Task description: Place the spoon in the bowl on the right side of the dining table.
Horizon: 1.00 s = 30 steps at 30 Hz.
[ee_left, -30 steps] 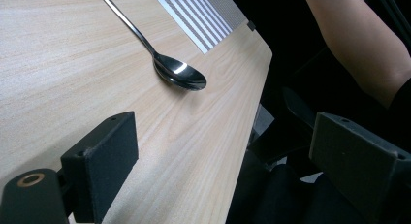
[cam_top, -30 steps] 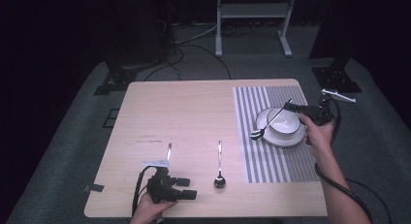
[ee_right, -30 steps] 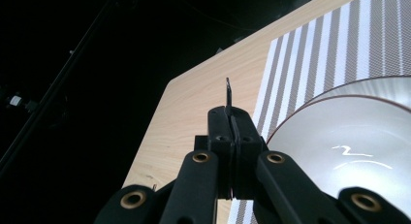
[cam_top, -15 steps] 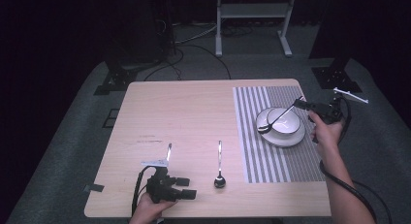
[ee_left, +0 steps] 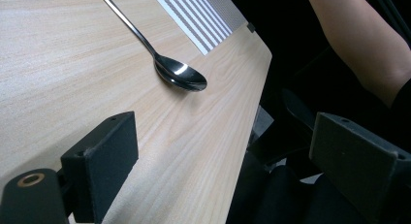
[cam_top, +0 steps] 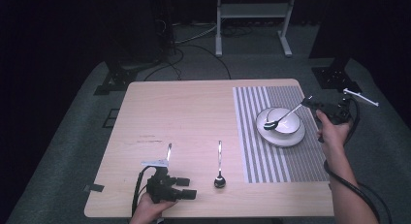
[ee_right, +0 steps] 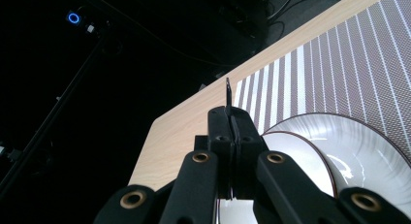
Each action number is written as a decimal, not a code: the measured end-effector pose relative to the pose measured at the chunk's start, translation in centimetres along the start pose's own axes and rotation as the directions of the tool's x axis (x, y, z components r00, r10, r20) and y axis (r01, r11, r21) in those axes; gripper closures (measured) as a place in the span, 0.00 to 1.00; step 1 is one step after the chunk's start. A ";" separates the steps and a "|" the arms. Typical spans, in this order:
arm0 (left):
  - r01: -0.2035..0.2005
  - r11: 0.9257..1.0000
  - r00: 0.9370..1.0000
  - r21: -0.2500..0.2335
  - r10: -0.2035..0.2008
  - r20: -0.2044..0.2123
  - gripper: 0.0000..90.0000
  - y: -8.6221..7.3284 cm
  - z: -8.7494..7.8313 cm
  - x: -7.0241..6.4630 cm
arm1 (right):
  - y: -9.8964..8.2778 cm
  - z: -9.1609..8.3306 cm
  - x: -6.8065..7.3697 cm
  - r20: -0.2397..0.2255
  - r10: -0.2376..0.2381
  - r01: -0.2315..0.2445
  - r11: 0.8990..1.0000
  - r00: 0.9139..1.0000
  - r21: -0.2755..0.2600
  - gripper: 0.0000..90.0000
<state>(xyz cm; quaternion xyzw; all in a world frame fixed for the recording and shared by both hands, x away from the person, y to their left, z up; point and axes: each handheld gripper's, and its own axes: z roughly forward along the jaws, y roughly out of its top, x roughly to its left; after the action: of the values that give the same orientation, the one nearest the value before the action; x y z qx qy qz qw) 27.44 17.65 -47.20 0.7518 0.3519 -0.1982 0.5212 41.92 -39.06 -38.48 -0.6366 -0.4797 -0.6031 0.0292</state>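
While the worktop carries a striped mat at its right side, a plate with a bowl sits on that mat. Over the bowl, the right tool pinches a spoon. Left of the mat lie another spoon, a fork and the left tool, jaws wide.

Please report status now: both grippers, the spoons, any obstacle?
Left hand-held gripper open, near table edge. Right hand-held gripper shut on spoon handle, tip in bowl. Second spoon lies free. No obstacle seen.
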 end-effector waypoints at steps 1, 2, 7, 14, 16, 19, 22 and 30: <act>-0.001 1.000 1.000 0.000 0.001 0.000 0.10 0.0 0.0 0.0 | 0.0 -0.1 0.0 0.002 -0.001 0.001 1.000 1.000 -0.004 0.99; -0.001 1.000 1.000 0.001 0.001 0.000 0.10 0.0 0.0 0.0 | 0.0 -0.1 0.0 0.003 0.001 -0.001 1.000 1.000 -0.006 0.99; -0.001 1.000 1.000 0.000 0.001 0.000 0.10 0.0 0.0 0.0 | 0.2 -0.3 -0.3 0.011 0.012 -0.011 1.000 1.000 -0.023 0.99; -0.002 1.000 1.000 0.002 0.002 0.001 0.10 0.0 0.0 0.0 | 0.3 -0.9 -0.7 0.028 0.027 -0.026 0.998 0.999 -0.051 0.99; -0.003 1.000 1.000 0.002 0.003 0.002 0.10 0.0 0.0 0.0 | 0.4 -1.1 -0.9 0.035 0.030 -0.028 0.998 0.999 -0.061 0.99; -0.002 1.000 1.000 0.001 0.002 0.001 0.10 0.0 0.1 0.0 | 0.4 -1.5 -1.3 0.045 0.042 -0.039 0.997 0.998 -0.073 0.99; -0.005 1.000 1.000 0.004 0.005 0.003 0.10 0.0 0.1 0.0 | 0.4 -1.8 -1.7 0.054 0.050 -0.045 0.995 0.997 -0.088 0.99; -0.004 1.000 1.000 0.005 0.004 0.004 0.10 0.0 0.2 0.0 | 0.4 -2.2 -2.3 0.081 0.049 -0.040 0.993 0.995 -0.109 0.99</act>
<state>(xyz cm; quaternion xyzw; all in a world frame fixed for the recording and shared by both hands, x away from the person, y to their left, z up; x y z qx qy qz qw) 27.46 17.45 -47.25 0.7533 0.3491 -0.1994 0.5205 41.00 -41.94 -39.48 -0.6725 -0.4331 -0.6001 -0.0120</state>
